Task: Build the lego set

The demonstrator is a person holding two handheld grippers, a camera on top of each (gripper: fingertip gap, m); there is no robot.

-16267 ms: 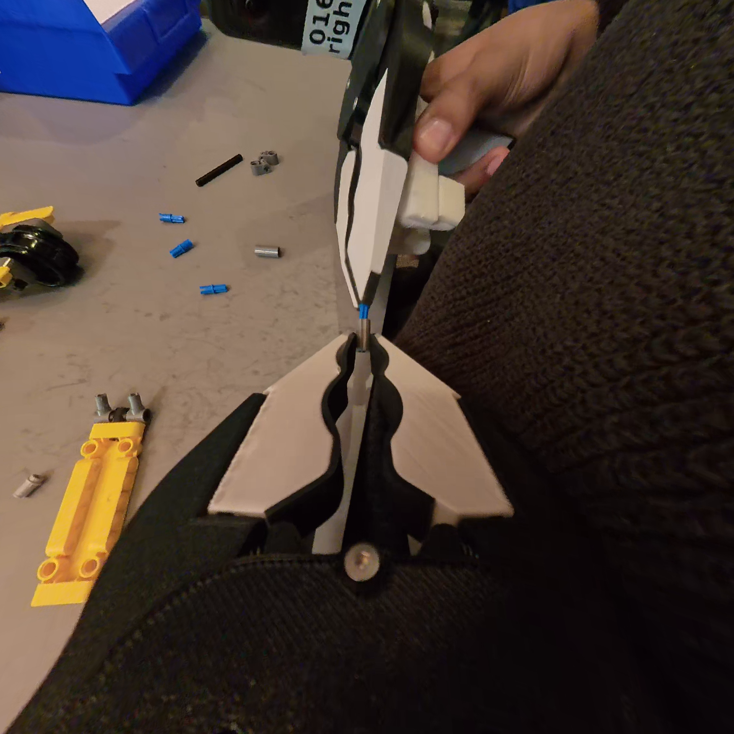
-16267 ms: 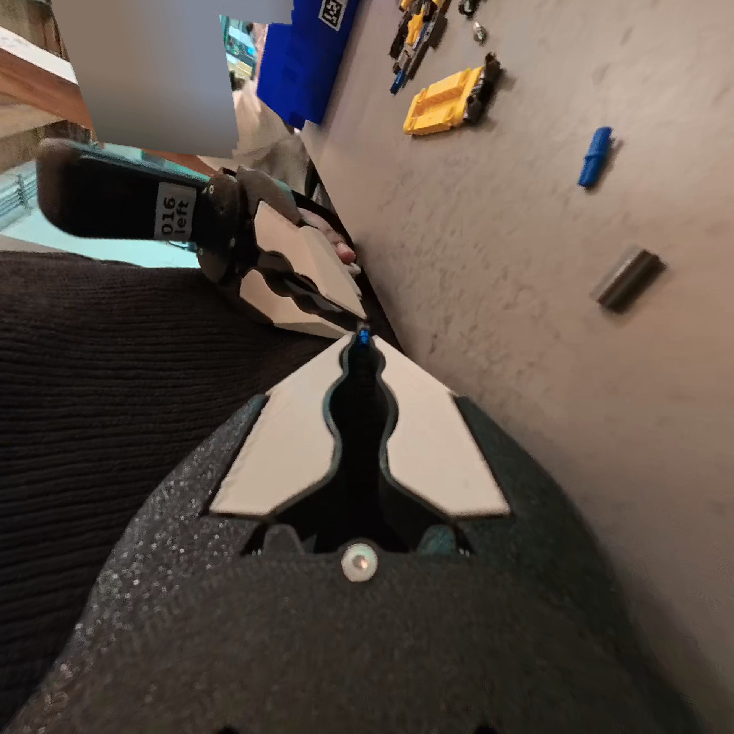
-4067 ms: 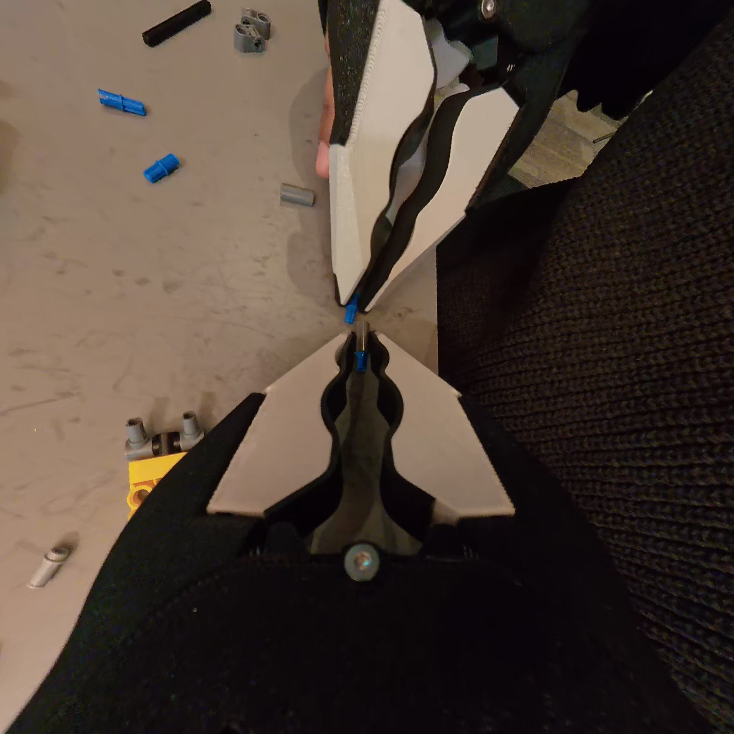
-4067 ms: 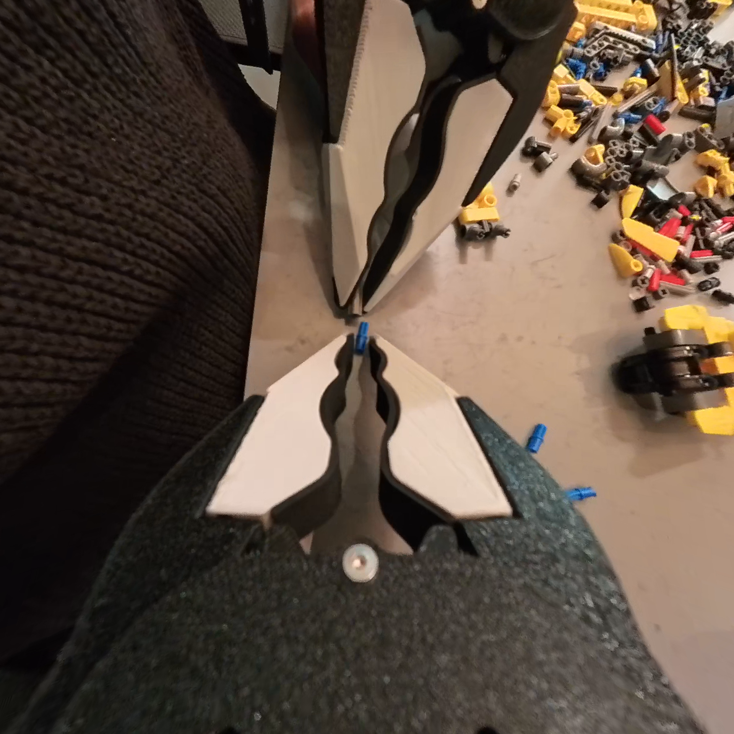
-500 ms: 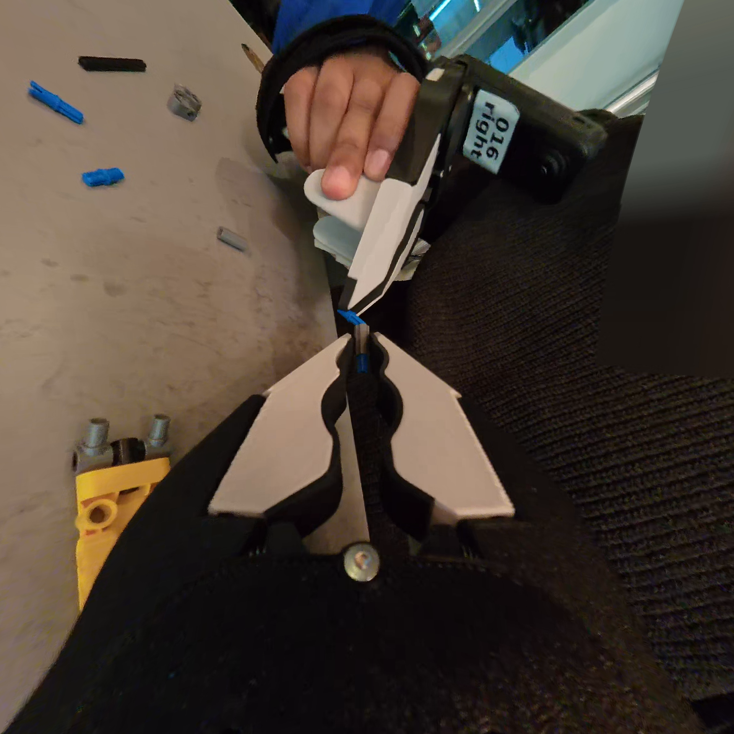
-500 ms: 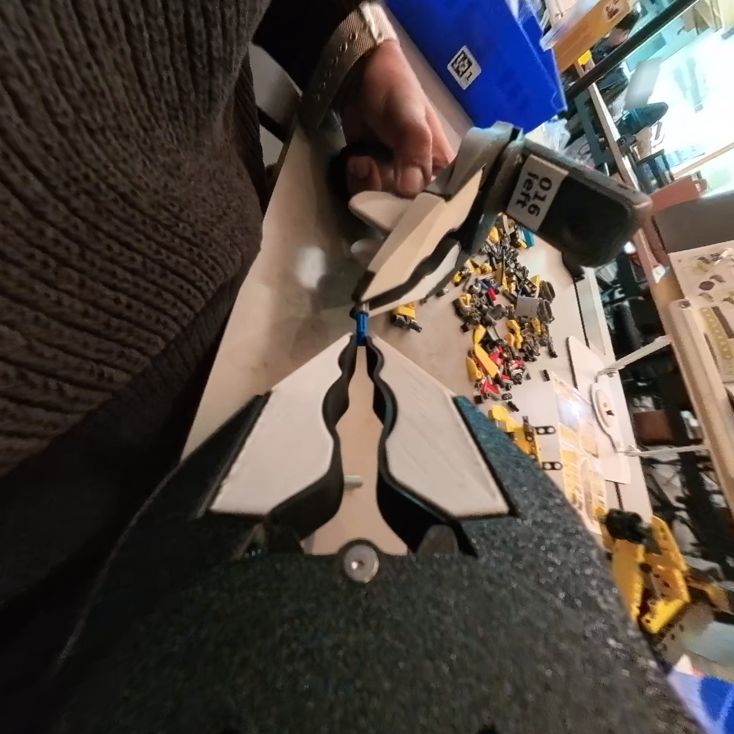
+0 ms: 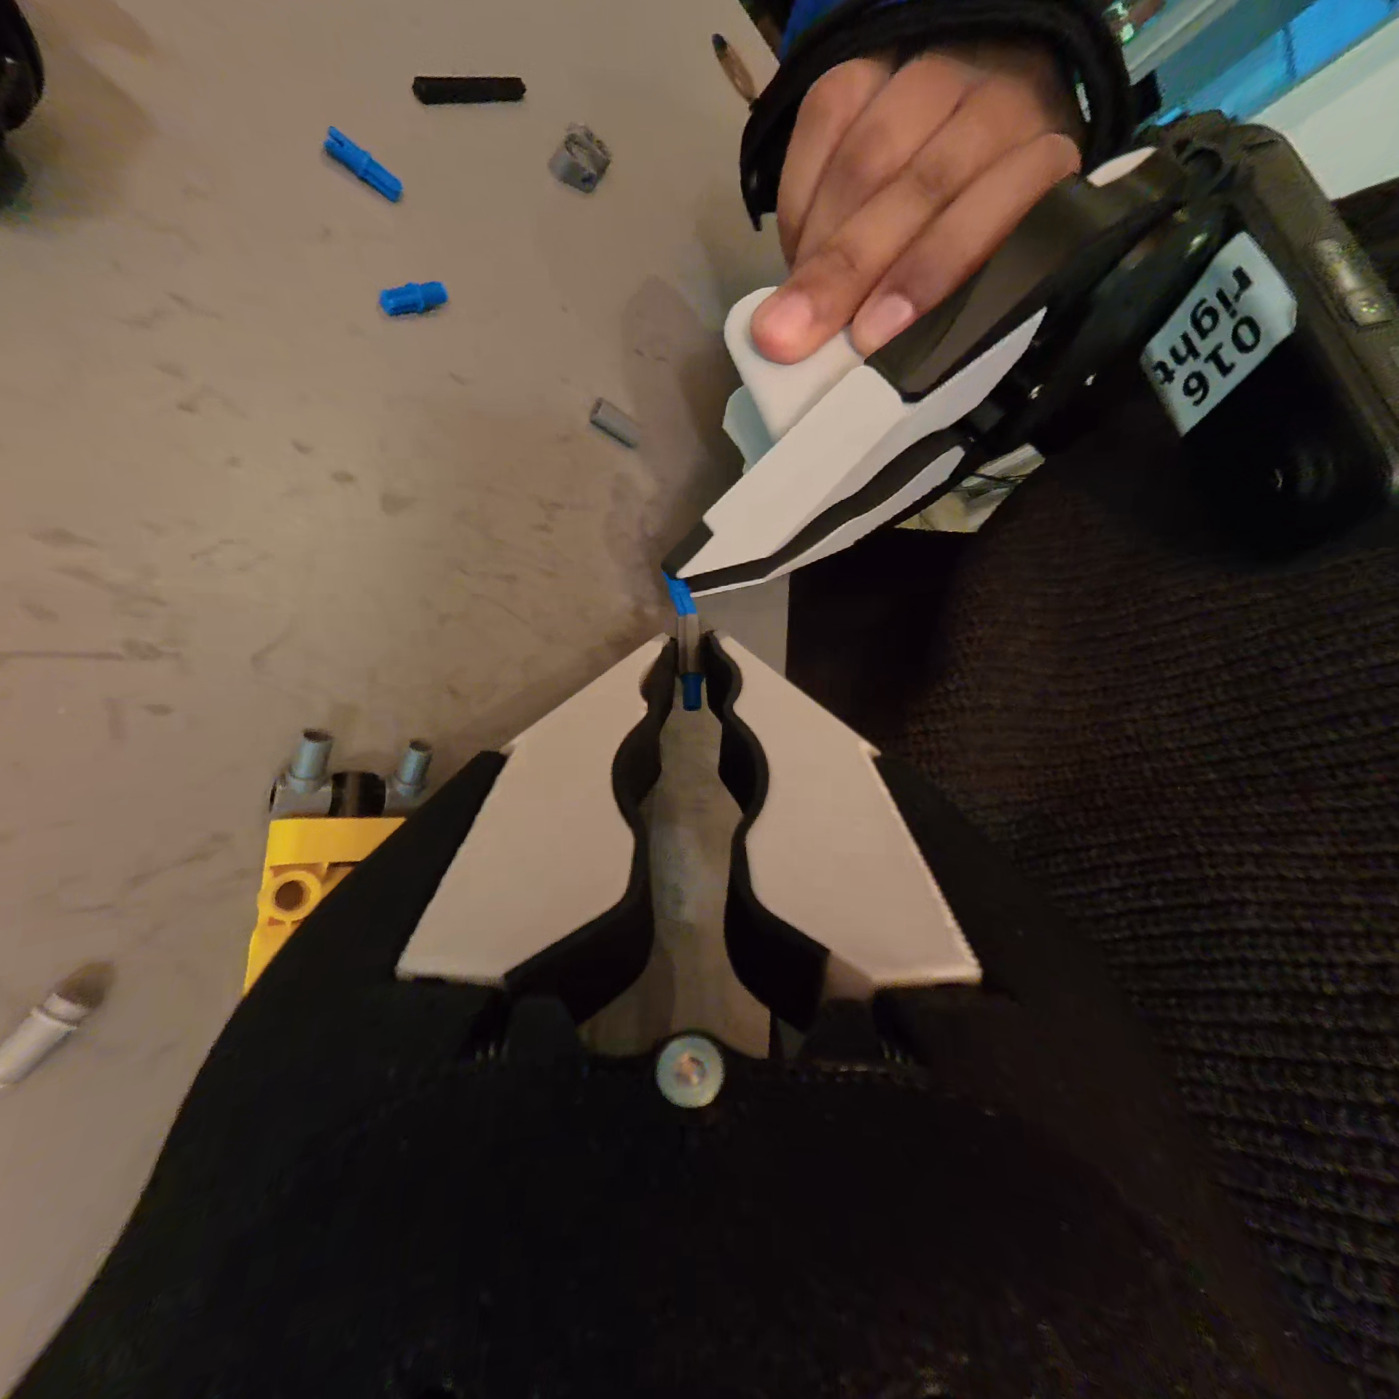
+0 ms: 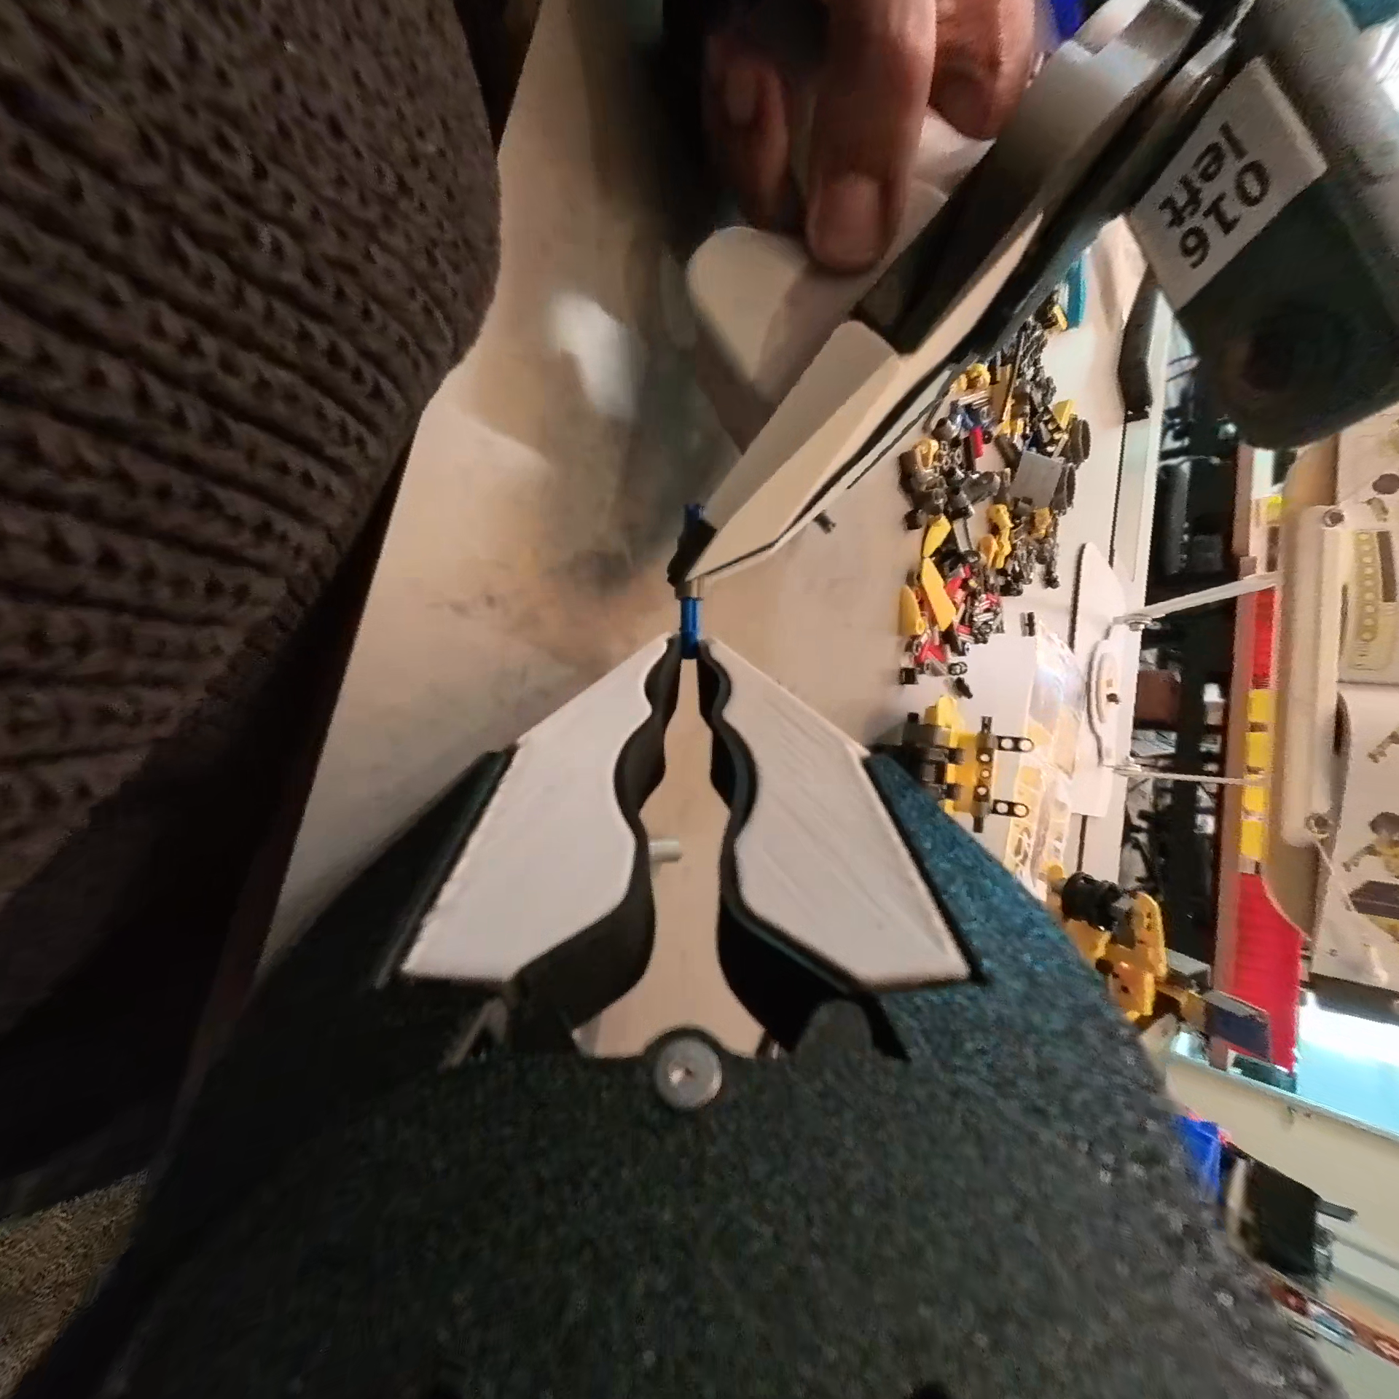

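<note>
Left gripper (image 7: 687,643) clenched on your grey sleeve (image 7: 686,634), 1 blue pin end behind its tips | right gripper (image 8: 687,647) pinching a blue pin (image 8: 690,615), tip meeting the sleeve, not pushed in | left view only: 2 loose blue pins (image 7: 412,297) far ahead-left | right view only: brick pile (image 8: 976,484) ahead-right.

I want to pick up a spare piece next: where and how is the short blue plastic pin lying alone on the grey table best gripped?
Grip the short blue plastic pin across its middle, coming from straight above. It lies flat on the grey table with space around it, so the tool's tips should straddle its narrow width, not its ends.
</note>
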